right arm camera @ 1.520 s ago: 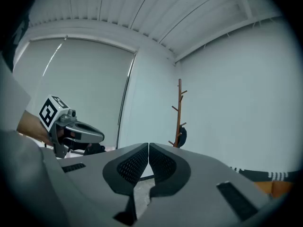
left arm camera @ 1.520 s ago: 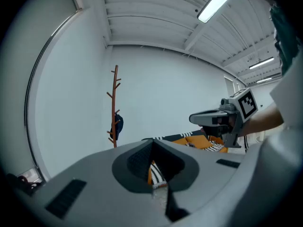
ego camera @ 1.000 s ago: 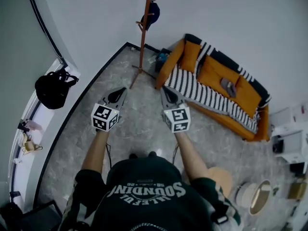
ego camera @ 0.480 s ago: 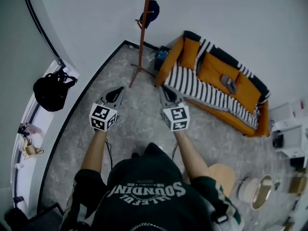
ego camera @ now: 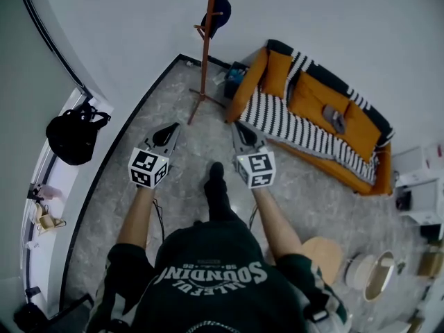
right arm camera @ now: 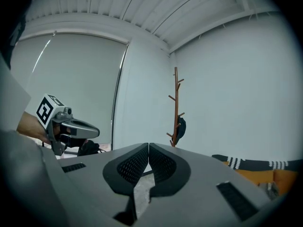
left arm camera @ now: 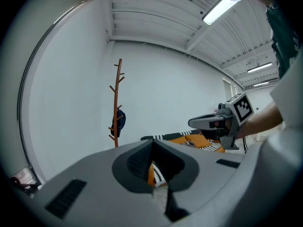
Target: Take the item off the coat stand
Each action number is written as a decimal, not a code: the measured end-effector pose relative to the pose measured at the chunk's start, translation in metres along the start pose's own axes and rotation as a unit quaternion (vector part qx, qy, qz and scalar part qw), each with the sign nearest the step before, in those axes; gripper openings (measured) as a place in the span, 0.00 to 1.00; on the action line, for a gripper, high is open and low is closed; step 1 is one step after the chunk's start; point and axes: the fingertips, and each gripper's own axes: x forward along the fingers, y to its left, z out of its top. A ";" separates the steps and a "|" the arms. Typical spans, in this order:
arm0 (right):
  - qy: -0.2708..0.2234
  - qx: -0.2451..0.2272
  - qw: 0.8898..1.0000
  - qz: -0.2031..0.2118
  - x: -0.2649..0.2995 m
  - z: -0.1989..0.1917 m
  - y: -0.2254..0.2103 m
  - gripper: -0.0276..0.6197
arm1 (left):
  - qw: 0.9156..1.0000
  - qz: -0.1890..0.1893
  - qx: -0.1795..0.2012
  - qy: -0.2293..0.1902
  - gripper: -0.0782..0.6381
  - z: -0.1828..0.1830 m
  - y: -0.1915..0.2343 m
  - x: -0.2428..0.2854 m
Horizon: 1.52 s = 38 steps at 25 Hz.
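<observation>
The left hand-held gripper (ego camera: 172, 128) is clenched, empty, above the floor. Well beyond it the coat stand (ego camera: 205, 47) rises by the wall — a dark cap (ego camera: 219, 12) hangs on an upper peg. The right hand-held gripper (ego camera: 237, 126) — likewise clenched, empty.

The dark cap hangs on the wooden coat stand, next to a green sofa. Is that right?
Not quite. The sofa is orange, not green, as the head view shows. The dark cap does hang on the wooden coat stand, next to that sofa.
</observation>
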 end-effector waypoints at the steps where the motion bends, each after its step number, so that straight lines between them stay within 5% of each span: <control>1: -0.009 0.004 1.000 0.001 0.007 0.003 -0.002 0.05 | 1.000 0.000 0.000 0.002 0.11 -0.001 0.004 0.004; 9: -0.018 0.014 1.000 0.016 0.086 0.019 -0.035 0.05 | 1.000 0.008 0.002 0.010 0.11 0.010 0.058 0.058; 25: -0.026 -0.005 0.999 0.045 0.305 0.074 -0.170 0.05 | 1.000 0.028 -0.003 -0.001 0.11 0.077 0.204 0.247; 38: -0.041 0.005 0.997 0.062 0.374 0.093 -0.227 0.05 | 0.999 0.031 -0.010 0.007 0.11 0.088 0.245 0.329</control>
